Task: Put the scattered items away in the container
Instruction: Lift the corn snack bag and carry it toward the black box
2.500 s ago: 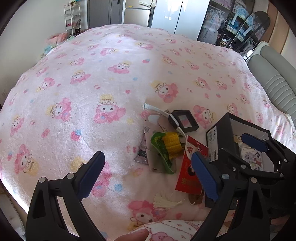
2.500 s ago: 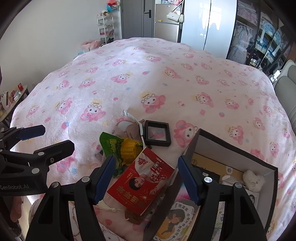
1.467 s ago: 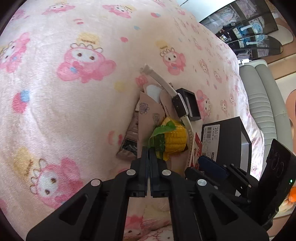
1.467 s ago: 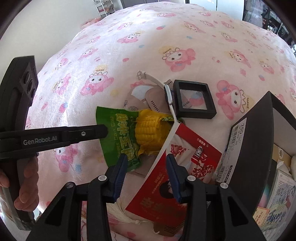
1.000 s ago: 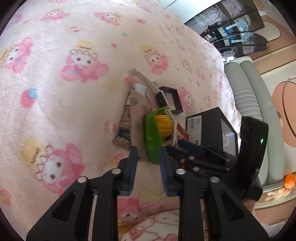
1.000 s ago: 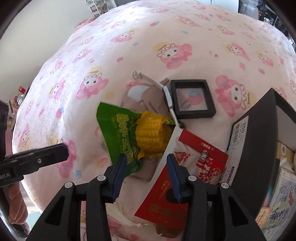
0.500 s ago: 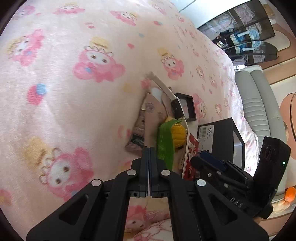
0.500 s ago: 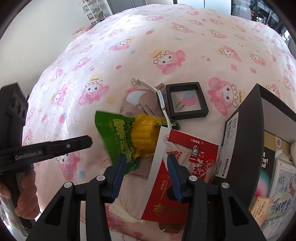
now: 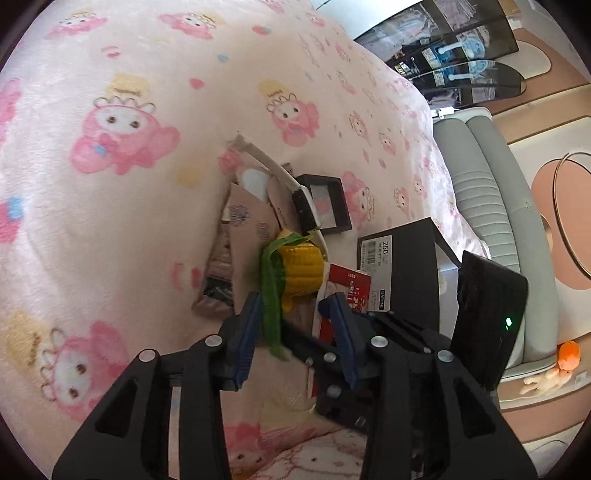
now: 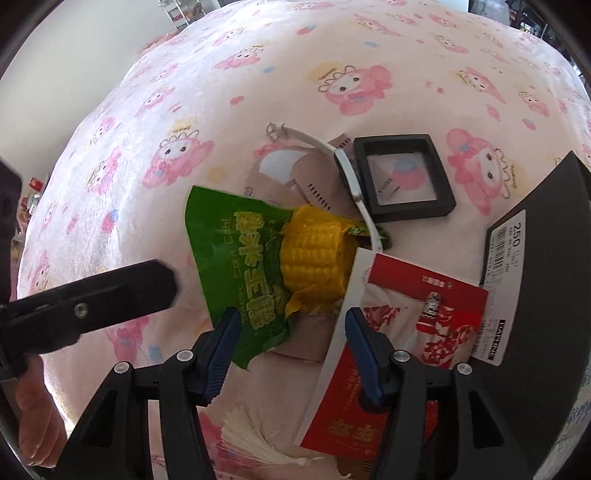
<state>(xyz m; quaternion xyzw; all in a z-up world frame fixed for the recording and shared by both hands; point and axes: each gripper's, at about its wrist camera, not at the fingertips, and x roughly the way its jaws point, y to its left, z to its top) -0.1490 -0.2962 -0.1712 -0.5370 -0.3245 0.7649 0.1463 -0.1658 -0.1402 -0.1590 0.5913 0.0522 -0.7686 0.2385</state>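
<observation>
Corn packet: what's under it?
The corn packet lies on beige paper packets, overlapped by a white watch strap and the red envelope. What is further beneath is covered.

This is a bedroom in a home. A bed takes up most of both views, covered with a pink cartoon-print blanket (image 9: pixel 122 192). Beside it stands a grey padded headboard (image 9: pixel 480 206). Dark glass-fronted display cabinets (image 9: pixel 454 55) line the far wall, and a small orange toy (image 9: pixel 569 353) lies on a ledge. A pale wall (image 10: pixel 66 59) and a small shelf rack (image 10: pixel 184 11) show beyond the bed.
</observation>
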